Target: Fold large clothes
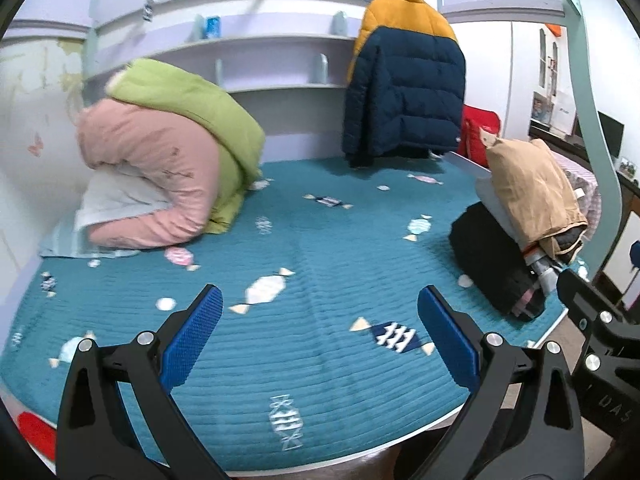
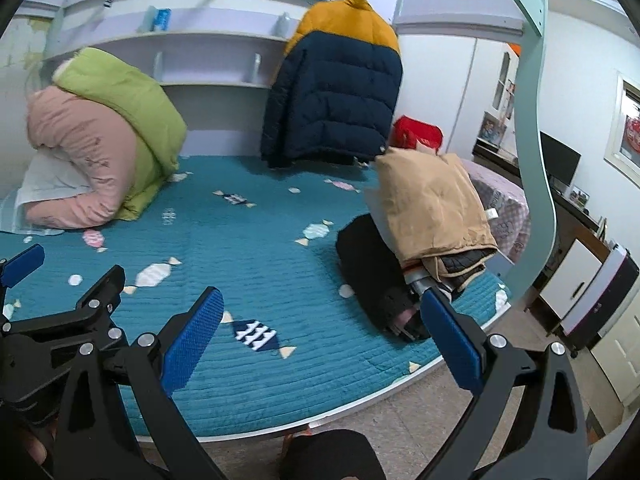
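Both grippers, left (image 1: 320, 308) and right (image 2: 322, 312), hover with fingers apart and empty over the near bed edge. Far off hangs the puffer jacket (image 1: 404, 92): bulky, soft, probably slippery; I'd grip its hem corners.

Teal quilted bed (image 1: 320, 240) below lilac shelves (image 1: 260, 64), white walls (image 2: 580, 60).

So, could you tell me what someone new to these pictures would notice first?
Probably the navy and mustard puffer jacket hanging from the frame at the back of the bed, above the teal candy-print bedspread. Next, the pink and green quilts heaped at the far left, and the tan garment lying on dark clothes at the bed's right edge. In the foreground, the left gripper and right gripper are open and empty.
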Motion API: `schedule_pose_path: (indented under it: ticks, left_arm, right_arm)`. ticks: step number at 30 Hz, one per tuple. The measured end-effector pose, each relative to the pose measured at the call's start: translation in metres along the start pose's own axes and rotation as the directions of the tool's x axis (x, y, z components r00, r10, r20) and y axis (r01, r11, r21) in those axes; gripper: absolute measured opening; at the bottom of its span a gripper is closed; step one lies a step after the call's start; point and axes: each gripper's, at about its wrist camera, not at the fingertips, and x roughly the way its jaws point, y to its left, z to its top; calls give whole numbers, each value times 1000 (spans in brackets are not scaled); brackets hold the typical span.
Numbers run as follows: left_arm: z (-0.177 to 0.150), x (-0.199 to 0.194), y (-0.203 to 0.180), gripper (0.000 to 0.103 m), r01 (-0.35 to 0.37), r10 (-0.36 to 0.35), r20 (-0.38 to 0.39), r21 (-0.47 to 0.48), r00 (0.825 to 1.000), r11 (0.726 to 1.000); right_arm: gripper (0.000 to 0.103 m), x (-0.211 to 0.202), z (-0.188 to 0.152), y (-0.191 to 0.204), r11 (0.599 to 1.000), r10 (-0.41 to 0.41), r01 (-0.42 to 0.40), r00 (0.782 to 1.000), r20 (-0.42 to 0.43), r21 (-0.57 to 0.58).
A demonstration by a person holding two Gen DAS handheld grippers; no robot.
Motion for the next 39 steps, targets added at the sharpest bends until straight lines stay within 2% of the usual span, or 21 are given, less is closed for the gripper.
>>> schedule_pose_path:
  ticks: [12, 17, 22, 29, 39]
  left_arm:
    - [-2, -112, 22, 98, -142, 145, 82, -39, 986, 989]
    - [3, -149, 21, 98, -165, 168, 125, -30, 978, 986]
    - [7, -185, 17, 98, -202, 203, 180, -23, 962, 979]
    - [11, -214, 14, 98, -199, 203, 216, -38, 955, 979]
    - [15, -231, 10, 98, -202, 205, 265, -39, 942, 979]
  right_arm:
    - [95, -83, 3, -3, 992, 130, -128, 987, 97, -20]
    - [95, -113, 4, -11, 986, 164, -164, 976, 143, -11]
    - [95, -135, 6, -21, 984, 175, -178, 964, 197, -7]
    - [96, -157, 8, -35, 981, 186, -192, 949, 254, -1]
    - [96, -171, 8, -45, 980, 186, -200, 933, 309, 17]
